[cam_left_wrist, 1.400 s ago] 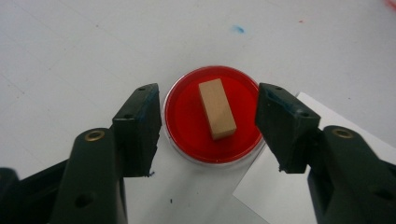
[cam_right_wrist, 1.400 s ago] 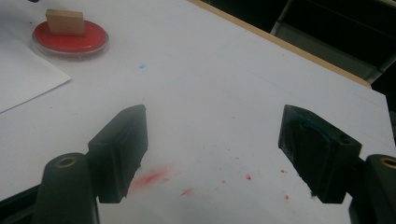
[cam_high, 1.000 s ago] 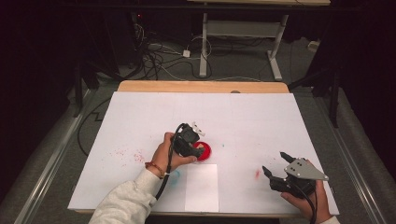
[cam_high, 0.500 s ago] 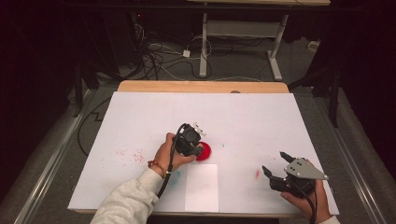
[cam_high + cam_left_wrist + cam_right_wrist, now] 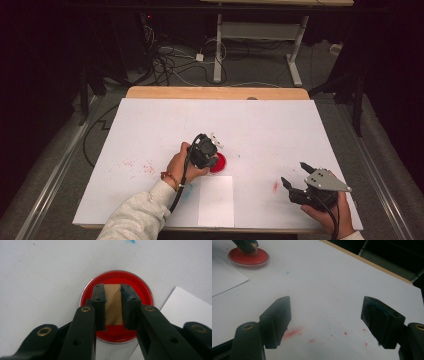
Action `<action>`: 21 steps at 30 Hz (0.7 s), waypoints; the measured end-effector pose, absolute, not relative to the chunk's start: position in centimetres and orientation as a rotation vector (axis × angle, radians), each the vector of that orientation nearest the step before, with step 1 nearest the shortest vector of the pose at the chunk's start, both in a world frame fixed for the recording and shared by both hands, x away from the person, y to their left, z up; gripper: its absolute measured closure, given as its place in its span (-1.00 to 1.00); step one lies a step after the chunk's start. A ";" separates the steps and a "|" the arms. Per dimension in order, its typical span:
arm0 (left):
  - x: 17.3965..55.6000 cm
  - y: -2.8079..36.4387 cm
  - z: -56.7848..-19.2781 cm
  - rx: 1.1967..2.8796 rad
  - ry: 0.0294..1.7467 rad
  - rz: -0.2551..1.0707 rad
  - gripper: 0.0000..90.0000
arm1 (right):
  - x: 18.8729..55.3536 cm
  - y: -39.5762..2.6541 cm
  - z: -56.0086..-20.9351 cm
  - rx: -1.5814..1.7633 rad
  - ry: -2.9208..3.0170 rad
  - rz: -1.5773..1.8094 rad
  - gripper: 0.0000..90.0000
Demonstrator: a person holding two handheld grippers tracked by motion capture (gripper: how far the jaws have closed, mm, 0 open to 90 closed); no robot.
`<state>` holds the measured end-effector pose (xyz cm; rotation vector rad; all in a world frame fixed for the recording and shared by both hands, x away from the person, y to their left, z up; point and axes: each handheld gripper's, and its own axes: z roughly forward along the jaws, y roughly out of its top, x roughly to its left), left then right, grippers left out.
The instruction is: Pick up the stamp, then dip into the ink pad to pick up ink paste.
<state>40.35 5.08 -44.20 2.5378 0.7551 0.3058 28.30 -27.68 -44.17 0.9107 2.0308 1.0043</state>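
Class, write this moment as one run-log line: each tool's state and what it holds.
left tool: shut on wooden block, jaws just closed, over red ink pad | right tool: open, empty | white paper: beside pad

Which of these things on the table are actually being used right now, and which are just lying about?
In use:
- small tan wooden block, clamped by the left gripper, whose jaws have just been closing on it
- round red ink pad in a clear-rimmed dish, under that block
- white sheet of paper, beside the pad

Lying about:
- right gripper, open and idle
- red smudges
- floor cables
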 end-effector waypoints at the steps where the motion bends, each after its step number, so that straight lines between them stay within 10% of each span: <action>1: 40.4 5.1 -44.2 2.535 0.754 0.303 0.63 | 28.3 -27.7 -44.2 0.910 2.029 1.003 -0.46; 21: 39.0 7.3 -40.2 2.423 0.679 0.308 0.63 | 28.3 -27.6 -44.1 0.912 2.021 1.004 -0.46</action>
